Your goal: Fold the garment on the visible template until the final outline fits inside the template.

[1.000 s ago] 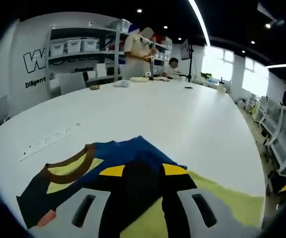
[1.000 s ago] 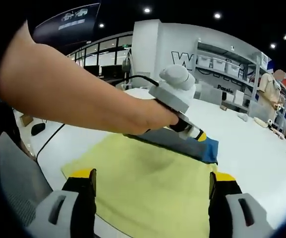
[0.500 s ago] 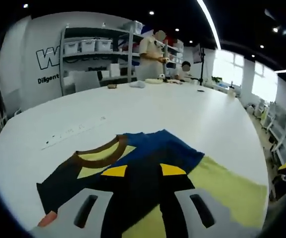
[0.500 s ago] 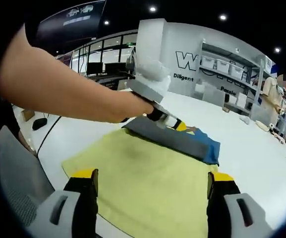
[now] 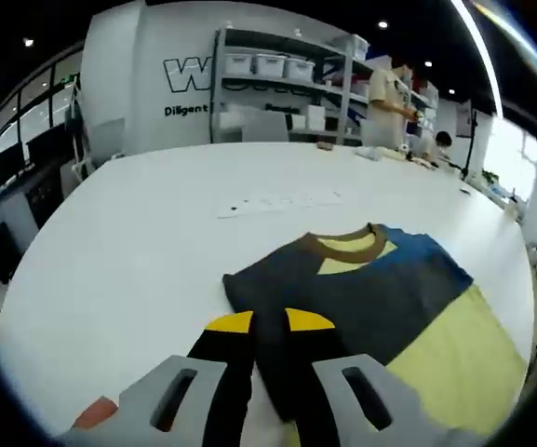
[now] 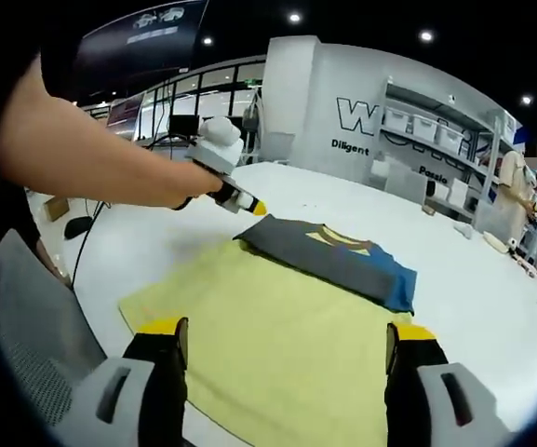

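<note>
A big white desk (image 5: 128, 261) carries a yellow template (image 6: 277, 345), a flat sheet of cloth spread out on it. On the far part of that sheet lies the garment (image 6: 328, 256), a small shirt in dark grey and blue with a brown collar and a bit of yellow at the neck. It is folded into a flat strip, and it rests on the yellow cloth along its far edge. In the left gripper view the shirt's near corner hangs a little past the yellow cloth onto the white desk. In the right gripper view the left gripper (image 6: 249, 207) is held up at the left, above the desk, just beside the near left corner of the shirt. A person's bare arm (image 6: 91, 158) reaches in from the left to hold it. In the left gripper view its jaws look pressed close together with a thin gap, right over the corner of the shirt, but I cannot tell if they pinch any cloth. The right gripper (image 6: 282, 349) has its jaws spread wide apart, with nothing between them, above the near part of the yellow cloth. Far back on the right there are shelves (image 5: 287, 79) with white bins against a wall, and a person (image 5: 384, 93) stands by them.
</note>
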### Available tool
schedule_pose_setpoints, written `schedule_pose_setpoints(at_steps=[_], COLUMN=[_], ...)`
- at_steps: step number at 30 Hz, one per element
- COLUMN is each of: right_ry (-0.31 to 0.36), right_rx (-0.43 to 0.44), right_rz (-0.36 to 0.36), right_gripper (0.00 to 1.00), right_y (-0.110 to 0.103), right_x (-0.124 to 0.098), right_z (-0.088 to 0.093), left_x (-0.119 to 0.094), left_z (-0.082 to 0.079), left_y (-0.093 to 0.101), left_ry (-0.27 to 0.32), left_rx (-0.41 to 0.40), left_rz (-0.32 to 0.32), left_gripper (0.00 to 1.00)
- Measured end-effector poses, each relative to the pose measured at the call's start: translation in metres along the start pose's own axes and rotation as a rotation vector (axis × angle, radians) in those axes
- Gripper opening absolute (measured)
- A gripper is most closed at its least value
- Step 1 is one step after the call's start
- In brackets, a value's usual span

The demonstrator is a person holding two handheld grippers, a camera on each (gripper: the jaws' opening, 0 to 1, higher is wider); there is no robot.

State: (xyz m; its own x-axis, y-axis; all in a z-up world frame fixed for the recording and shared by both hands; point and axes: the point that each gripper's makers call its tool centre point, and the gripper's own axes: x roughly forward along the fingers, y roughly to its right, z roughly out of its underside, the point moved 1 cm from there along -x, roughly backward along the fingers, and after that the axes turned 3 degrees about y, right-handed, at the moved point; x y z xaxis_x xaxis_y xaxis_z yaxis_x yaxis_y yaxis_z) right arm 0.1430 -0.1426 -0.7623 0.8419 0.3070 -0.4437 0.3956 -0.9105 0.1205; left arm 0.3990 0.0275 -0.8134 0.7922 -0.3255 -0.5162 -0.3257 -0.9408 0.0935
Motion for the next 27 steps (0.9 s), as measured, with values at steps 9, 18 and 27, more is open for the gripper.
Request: schedule_pose_setpoints(at_steps=[9,18,27], right_ry=[0.000,-0.005,-0.018], right_rx=[0.008,-0.008,-0.018], right_rz=[-0.008,-0.009,-0.015], right_gripper=[0.86,0.84,0.83], right_y=[0.000,-0.001,-0.002], right_x=[0.001,0.001,0.001], right_z=[0.000,0.001,0.004], left_x=[0.007,0.008,-0.008], left_z=[0.029,0.033,0.031], left_y=[0.003,-0.004,-0.038], left_ry=[-0.111,-0.159,-0.139], left_rx=[-0.067,-0.031,0.026], left_rz=[-0.021,-0.018,-0.072], left_gripper=[0.27,0.00,0.00])
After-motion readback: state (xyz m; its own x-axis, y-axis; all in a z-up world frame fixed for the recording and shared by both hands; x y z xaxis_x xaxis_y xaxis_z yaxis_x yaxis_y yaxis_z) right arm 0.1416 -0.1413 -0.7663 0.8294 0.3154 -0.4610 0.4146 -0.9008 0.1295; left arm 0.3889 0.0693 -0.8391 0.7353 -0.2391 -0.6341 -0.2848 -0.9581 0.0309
